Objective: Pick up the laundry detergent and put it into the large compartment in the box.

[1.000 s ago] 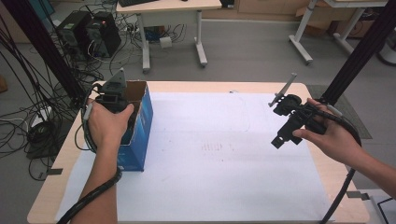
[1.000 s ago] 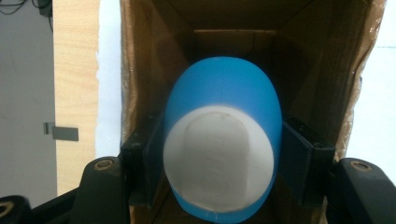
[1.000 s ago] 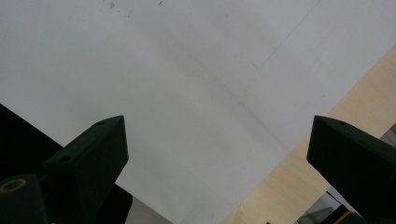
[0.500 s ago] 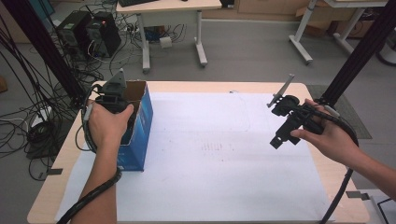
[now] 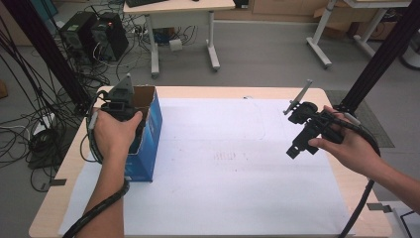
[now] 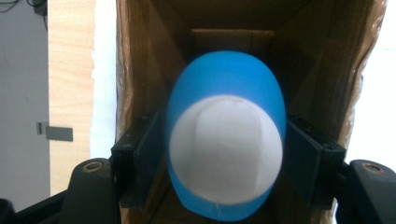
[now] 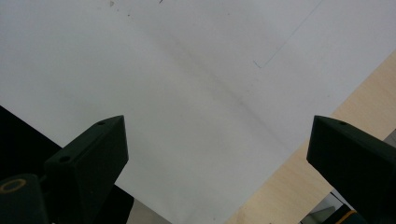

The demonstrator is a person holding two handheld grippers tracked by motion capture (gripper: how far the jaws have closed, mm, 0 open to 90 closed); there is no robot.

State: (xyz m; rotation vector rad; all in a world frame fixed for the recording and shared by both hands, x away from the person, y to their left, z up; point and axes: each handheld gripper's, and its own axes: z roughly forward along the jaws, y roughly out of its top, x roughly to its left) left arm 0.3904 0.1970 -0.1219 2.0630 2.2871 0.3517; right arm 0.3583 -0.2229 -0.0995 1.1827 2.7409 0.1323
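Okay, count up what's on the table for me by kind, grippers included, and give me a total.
Grippers: 2, left gripper and right gripper
Blue cardboard box: 1
Blue and white egg-shaped object: 1, between the left jaws over the open box
White paper sheet: 1
Total: 5

Setting: we class this as a lab or research workroom. At 12 o'clock we note a white-legged desk [image 5: 181, 7] on grey floor; at 10 o'clock, computer towers [image 5: 94, 34] amid tangled black cables [image 5: 29, 129]; at 3 o'clock, a black frame strut [image 5: 381, 54]. Nearest us, a wooden table [image 5: 208, 91] under white paper [image 5: 237, 173].
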